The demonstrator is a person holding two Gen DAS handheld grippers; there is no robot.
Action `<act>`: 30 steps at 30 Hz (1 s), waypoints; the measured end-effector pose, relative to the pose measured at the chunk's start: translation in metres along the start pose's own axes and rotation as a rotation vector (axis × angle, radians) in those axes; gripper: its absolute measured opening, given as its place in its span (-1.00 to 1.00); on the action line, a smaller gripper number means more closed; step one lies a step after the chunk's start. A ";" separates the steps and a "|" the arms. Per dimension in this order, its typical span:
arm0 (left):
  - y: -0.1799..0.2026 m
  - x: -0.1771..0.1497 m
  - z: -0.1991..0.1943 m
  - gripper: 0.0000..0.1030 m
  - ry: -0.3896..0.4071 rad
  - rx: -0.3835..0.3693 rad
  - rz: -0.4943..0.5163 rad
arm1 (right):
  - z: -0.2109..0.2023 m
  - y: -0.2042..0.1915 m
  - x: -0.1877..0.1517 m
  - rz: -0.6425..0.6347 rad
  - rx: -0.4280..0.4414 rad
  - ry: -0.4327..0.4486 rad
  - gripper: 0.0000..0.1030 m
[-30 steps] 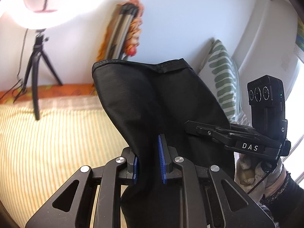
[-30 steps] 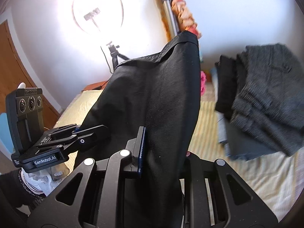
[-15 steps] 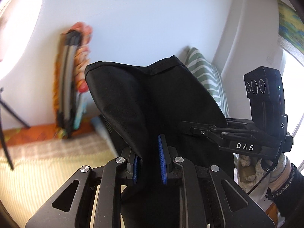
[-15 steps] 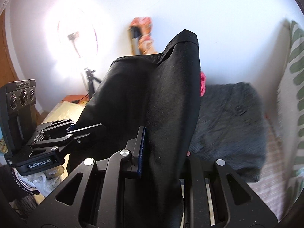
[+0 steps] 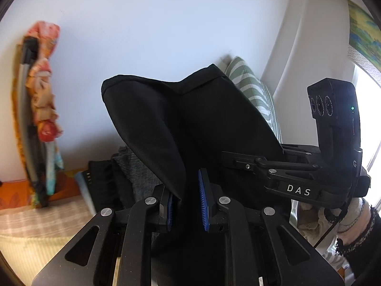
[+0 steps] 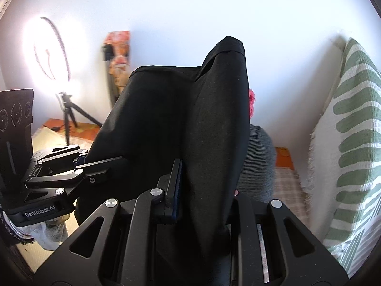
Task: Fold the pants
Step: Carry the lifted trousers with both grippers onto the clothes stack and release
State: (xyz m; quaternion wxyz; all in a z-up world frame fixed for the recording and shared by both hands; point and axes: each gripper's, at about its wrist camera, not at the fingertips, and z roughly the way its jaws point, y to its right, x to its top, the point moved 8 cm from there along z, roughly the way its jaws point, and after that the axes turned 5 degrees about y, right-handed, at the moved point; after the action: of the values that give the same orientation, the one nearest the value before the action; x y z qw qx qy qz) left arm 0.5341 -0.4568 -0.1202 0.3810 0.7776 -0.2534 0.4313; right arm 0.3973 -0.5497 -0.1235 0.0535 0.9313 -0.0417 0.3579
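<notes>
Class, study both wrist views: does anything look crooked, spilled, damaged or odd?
Nothing spilled or torn. The black pants hang pinched in both the left gripper and right gripper, and their top edge is uneven, one corner rising higher.

Matt black cloth pants (image 5: 190,124), ribbed grey knit (image 6: 257,164)

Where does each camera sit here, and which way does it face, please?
Left wrist: on the left gripper, facing the wall over the black pants it grips; right gripper and gloved hand show.
Right wrist: on the right gripper, facing the wall; left gripper shows.
Shared: pants, striped pillow.
</notes>
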 end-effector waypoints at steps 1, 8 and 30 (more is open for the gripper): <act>-0.001 -0.002 0.008 -0.69 -0.007 0.004 -0.005 | 0.006 0.006 -0.002 -0.002 -0.003 -0.008 -0.59; -0.013 -0.021 0.056 -0.69 -0.076 0.039 -0.015 | 0.049 0.034 -0.021 0.026 0.007 -0.064 -0.59; -0.010 -0.036 0.049 0.03 -0.144 0.081 0.020 | 0.044 0.063 -0.027 0.065 -0.189 -0.087 0.22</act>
State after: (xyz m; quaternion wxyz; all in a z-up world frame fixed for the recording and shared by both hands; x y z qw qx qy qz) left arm 0.5467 -0.4888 -0.1718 0.3259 0.8188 -0.2701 0.3879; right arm 0.3992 -0.6166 -0.1696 0.1278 0.9350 -0.1077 0.3129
